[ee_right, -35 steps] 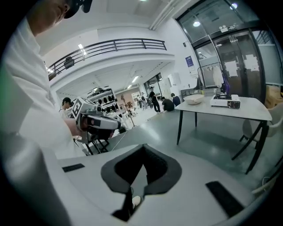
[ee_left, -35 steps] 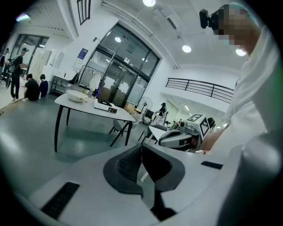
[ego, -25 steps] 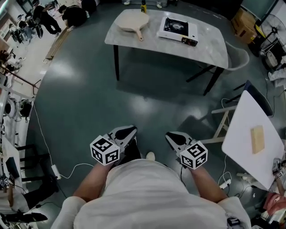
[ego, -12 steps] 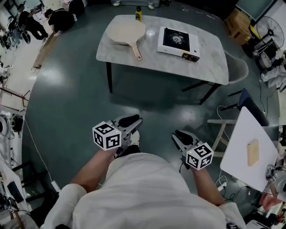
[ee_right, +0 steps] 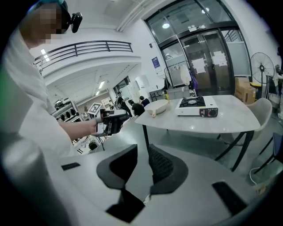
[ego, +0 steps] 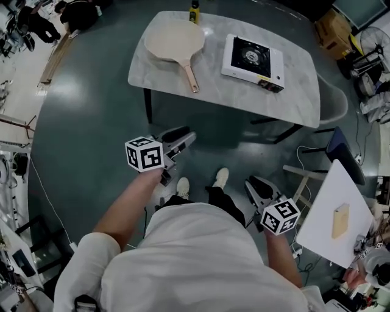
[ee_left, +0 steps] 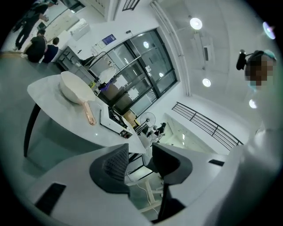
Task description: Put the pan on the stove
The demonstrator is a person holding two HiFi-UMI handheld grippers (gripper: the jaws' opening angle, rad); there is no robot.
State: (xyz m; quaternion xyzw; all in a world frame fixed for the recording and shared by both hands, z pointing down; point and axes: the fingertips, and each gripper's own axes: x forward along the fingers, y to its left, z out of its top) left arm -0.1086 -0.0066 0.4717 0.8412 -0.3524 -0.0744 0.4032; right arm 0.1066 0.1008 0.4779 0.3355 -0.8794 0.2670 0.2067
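So the left gripper is opening on nothing, right gripper slightly apart and empty, pan sitting beside the stove.

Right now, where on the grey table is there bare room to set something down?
Bare: the right end of the table beyond the stove, and the near strip between the handle of the pan and the stove. Crowded: the far left, where the pan and a small bottle sit.
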